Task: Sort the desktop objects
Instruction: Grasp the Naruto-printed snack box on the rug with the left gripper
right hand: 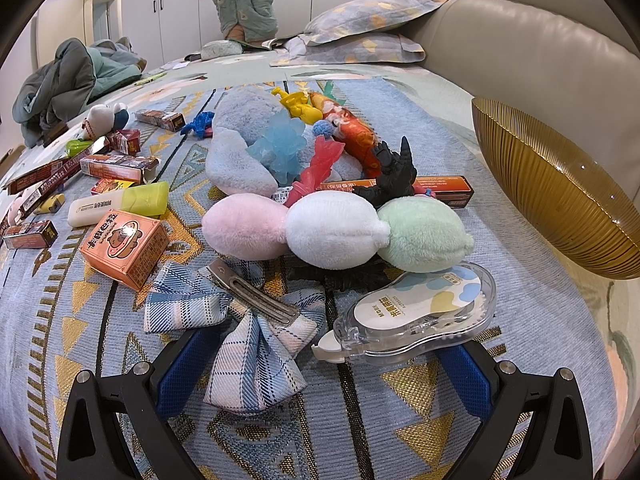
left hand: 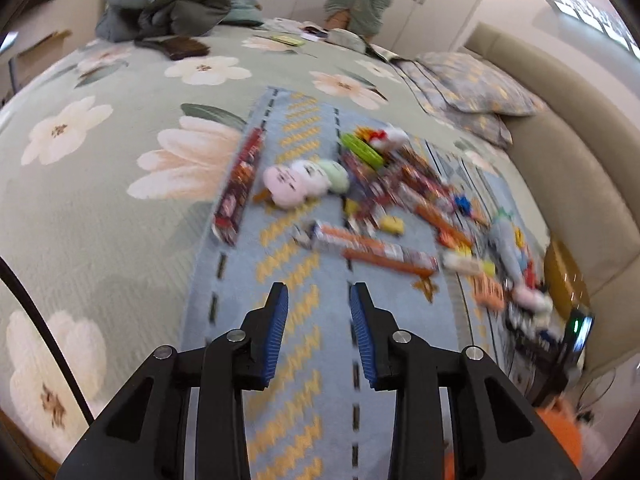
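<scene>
- Two grippers hang over a blue patterned runner spread on a floral bed cover, both tilted downward
- Right gripper has its jaws spread as wide as they go, with nothing pinched; between its blue pads lie a plaid fabric bow with a metal clip on top and, to the right, a clear correction tape dispenser
- Just beyond those sits a plush of three joined balls, pink, white and green, resting against a black dinosaur figure
- Behind it a pile holds a pale blue plush, a translucent blue figure, a red figure and yellow toys
- An orange box and a yellow-capped highlighter lie to the left, with several dark red cartons scattered past them
- A gold ribbed bowl stands at the right edge of the runner, beside the beige headboard
- Left gripper has its jaws narrowly apart and empty, above bare runner; its view is blurred, with a long orange box lying just ahead
- A person in a green top sits at the far side of the bed
</scene>
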